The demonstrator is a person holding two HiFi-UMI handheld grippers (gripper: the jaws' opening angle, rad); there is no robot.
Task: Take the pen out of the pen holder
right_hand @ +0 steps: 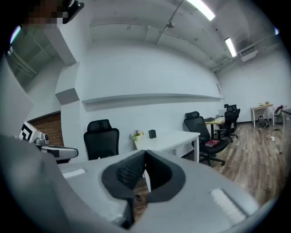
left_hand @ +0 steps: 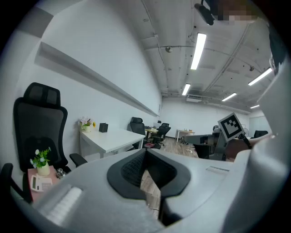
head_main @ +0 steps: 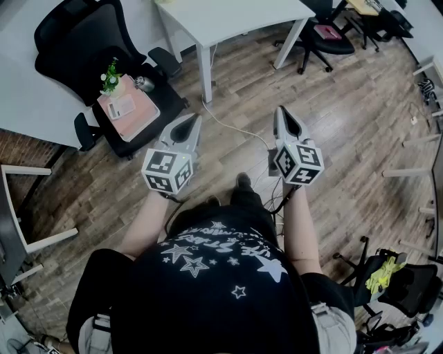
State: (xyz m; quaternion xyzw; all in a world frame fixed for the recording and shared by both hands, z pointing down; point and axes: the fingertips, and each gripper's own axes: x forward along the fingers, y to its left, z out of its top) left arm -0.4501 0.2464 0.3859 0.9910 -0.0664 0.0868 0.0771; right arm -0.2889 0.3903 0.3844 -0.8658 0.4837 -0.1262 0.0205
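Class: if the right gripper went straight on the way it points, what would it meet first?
Probably the desk: the right gripper aims at its near leg, nothing showing between; depth is unclear.

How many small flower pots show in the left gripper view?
2: one flower pot on the black chair, one on the white desk; others may be hidden.

Brown plank floor [head_main: 346, 104]: wood grain, matt. White rectangular desk [head_main: 228, 17]: smooth matt top. Black office chair [head_main: 76, 34]: mesh back. Shells of left gripper [head_main: 196, 119], right gripper [head_main: 280, 110]: grey matt plastic; black pads [left_hand: 131, 169] ribbed, rubbery.
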